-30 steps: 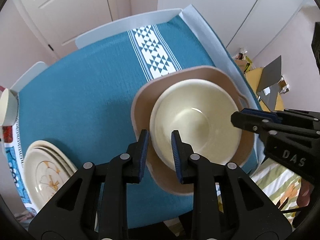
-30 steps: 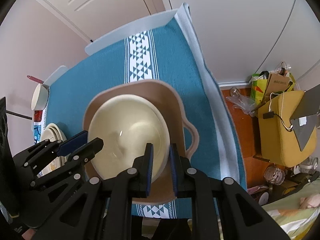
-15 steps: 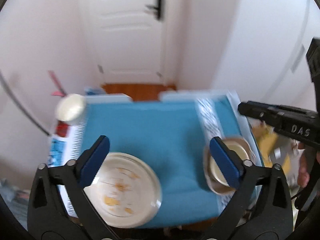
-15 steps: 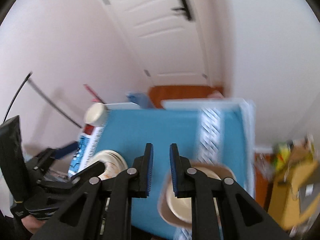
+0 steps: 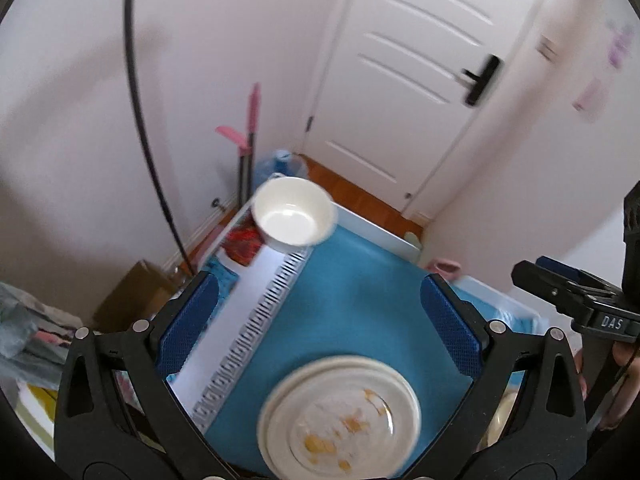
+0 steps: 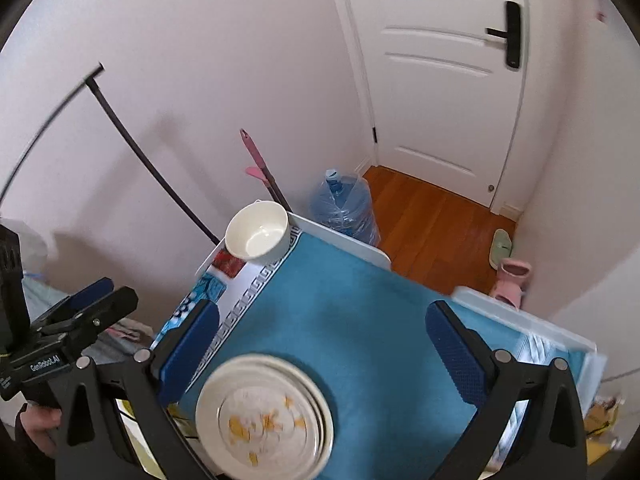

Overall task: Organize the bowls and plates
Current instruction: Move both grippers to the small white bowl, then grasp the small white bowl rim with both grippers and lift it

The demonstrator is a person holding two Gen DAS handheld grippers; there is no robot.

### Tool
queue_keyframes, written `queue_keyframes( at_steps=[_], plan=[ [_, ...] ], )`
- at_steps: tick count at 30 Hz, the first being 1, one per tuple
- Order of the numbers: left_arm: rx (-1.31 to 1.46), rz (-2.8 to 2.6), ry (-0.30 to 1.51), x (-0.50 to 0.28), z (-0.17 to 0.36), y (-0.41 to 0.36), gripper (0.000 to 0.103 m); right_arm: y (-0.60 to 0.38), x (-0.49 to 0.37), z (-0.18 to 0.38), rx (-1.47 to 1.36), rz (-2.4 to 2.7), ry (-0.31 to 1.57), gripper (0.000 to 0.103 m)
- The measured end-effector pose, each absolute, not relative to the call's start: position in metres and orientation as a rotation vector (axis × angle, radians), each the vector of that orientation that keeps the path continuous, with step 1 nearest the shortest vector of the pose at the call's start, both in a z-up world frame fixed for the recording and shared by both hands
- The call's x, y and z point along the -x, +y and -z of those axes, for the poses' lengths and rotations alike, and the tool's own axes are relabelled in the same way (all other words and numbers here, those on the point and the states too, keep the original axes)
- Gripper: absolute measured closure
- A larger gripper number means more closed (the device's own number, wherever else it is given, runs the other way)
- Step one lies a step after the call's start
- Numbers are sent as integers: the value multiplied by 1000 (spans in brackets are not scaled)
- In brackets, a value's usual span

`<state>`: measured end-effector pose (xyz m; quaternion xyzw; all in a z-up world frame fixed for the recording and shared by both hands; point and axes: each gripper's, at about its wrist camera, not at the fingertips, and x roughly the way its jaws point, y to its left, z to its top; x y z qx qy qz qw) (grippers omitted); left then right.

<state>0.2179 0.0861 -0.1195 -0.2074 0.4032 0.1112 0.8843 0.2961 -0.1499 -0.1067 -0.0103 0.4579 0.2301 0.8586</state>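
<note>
A table under a blue cloth fills the lower half of both views; its near edge is cut off by the gripper frames, and its right side in the right wrist view is smeared by blur. The cloth's white patterned border runs along the table's left side.

On the near part of the cloth lies a stack of plates, cream with orange markings on the top plate. It is blurred in both views, so the number of plates cannot be counted, and its near rim is cut off at the bottom of the picture. A white bowl stands upright and empty at the far left corner of the table, well apart from the plates, partly over a red printed patch whose design is too soft to read.

The left gripper is released, its blue pads spread wide above the cloth with nothing between them. The right gripper is opening, its jaws also wide and nothing between them. Each gripper shows at the edge of the other's view, only partly in frame.

At the lower right edge of the left wrist view a pale curved rim peeks out behind the gripper frame; what it belongs to cannot be told.
</note>
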Motion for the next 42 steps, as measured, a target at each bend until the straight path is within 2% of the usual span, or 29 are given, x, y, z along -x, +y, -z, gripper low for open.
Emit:
queue_keyframes(
  at_steps=[3,5,7,9,11,13,15,17,19,20,22,23,25,27,35,42],
  plan=[
    [483,-237,870,-242,145,114,4,-120,-329,121,56,-506,997,0],
    [499,-231,896,-262,166,128,9,-94,-361,141,62,-537,1058,0],
    [516,-225,934,-281,189,142,26,-73,-384,164,56,-551,1108,0],
    [557,-215,976,-300,216,154,35,-57,-404,189,45,-559,1159,3],
    [595,-207,1008,-314,240,163,41,-45,-418,207,34,-574,1193,13],
    [614,-198,1039,-330,262,171,52,-29,-434,229,34,-586,1228,31],
    [607,-151,1053,-342,276,173,54,-18,-444,246,35,-592,1258,43],
    [593,-149,1068,-350,286,173,56,-12,-452,257,26,-593,1279,49],
    [591,-145,1077,-354,293,175,68,-5,-458,268,27,-590,1293,56],
    [591,-144,1080,-356,296,176,71,-3,-460,271,28,-591,1296,58],
    [592,-132,1073,-359,297,177,77,3,-462,278,34,-597,1306,72],
    [584,-127,1072,-361,297,178,79,5,-462,281,36,-602,1309,73],
    [549,-128,1073,-365,297,178,80,5,-464,284,32,-602,1317,83],
    [541,-126,1073,-365,296,177,80,8,-465,286,11,-615,1319,87],
    [457,-130,1049,-354,280,169,81,5,-454,277,1,-611,1273,88],
    [367,-118,988,-329,239,148,82,-9,-431,254,-41,-611,1212,88]
  ],
)
